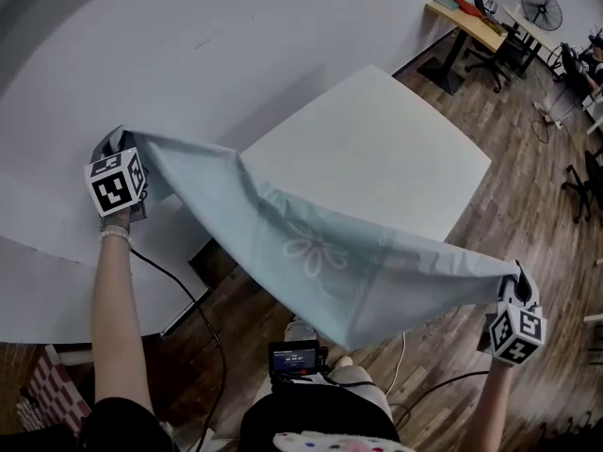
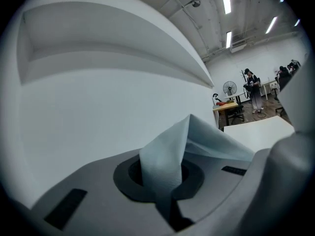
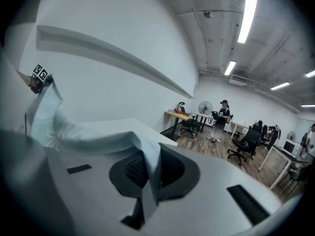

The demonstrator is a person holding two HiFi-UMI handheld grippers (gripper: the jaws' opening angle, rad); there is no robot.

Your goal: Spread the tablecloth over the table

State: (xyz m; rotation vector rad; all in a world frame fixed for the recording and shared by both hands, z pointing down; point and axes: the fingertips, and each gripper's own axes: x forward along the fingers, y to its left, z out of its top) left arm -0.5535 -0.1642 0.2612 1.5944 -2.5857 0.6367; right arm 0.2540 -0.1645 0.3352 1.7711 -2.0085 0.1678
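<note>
Two grippers, left gripper point(image 1: 120, 141) and right gripper point(image 1: 519, 276), each clamped on a tablecloth point(image 1: 311, 252) corner | cloth's long axis runs gripper to gripper, along table's point(image 1: 377, 149) near edge, middle sagging

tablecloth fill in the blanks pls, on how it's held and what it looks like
The pale blue tablecloth carries a white ____ print.
The left gripper and the right gripper each have their jaws ____ on an end of it.
The table beyond it has a ____ top.
Missing words: flower; shut; white.
</note>
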